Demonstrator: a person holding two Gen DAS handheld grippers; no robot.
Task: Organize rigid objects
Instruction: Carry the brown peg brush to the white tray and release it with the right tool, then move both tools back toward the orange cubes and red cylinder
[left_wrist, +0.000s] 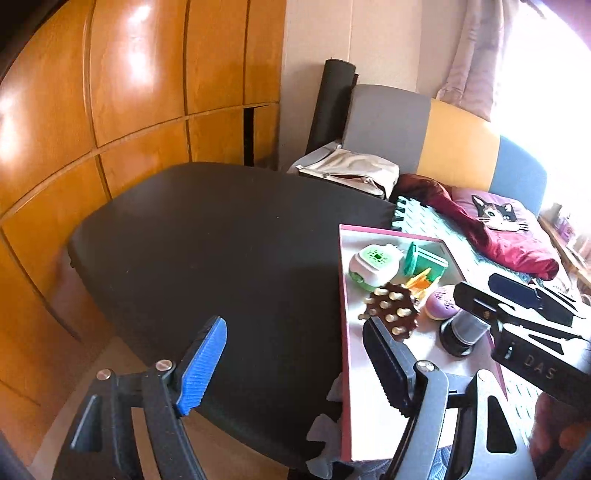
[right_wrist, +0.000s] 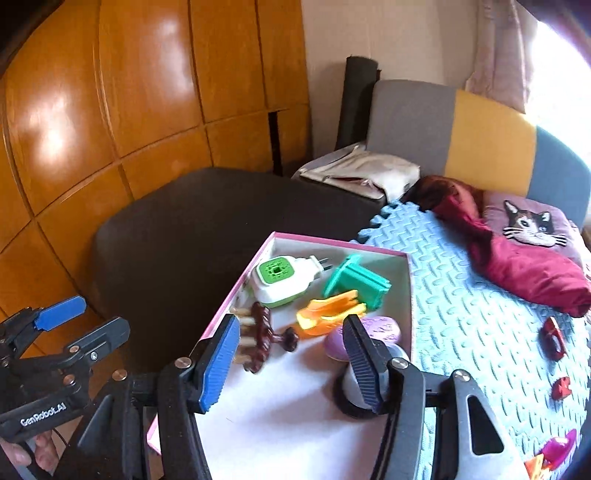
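Observation:
A pink-rimmed white box (right_wrist: 310, 240) (left_wrist: 344, 332) holds a green-and-white plug-in device (right_wrist: 280, 278) (left_wrist: 373, 264), a teal block (right_wrist: 360, 280) (left_wrist: 424, 260), an orange clip (right_wrist: 328, 312), a brown peg massager (right_wrist: 258, 338) (left_wrist: 391, 312), a purple ball (right_wrist: 382, 330) (left_wrist: 441, 302) and a grey cylinder on a black base (left_wrist: 461, 332). My right gripper (right_wrist: 291, 363) is open and empty above the box's near part. My left gripper (left_wrist: 295, 369) is open and empty at the box's left edge, over the black seat.
A black padded seat (left_wrist: 207, 251) lies left of the box, by orange wooden cabinets (left_wrist: 110, 110). The box rests on a blue foam mat (right_wrist: 480, 314) with small red (right_wrist: 552, 338) and pink (right_wrist: 557, 448) objects at right. A red cloth (right_wrist: 517, 266) and cat cushion (right_wrist: 532, 221) lie beyond.

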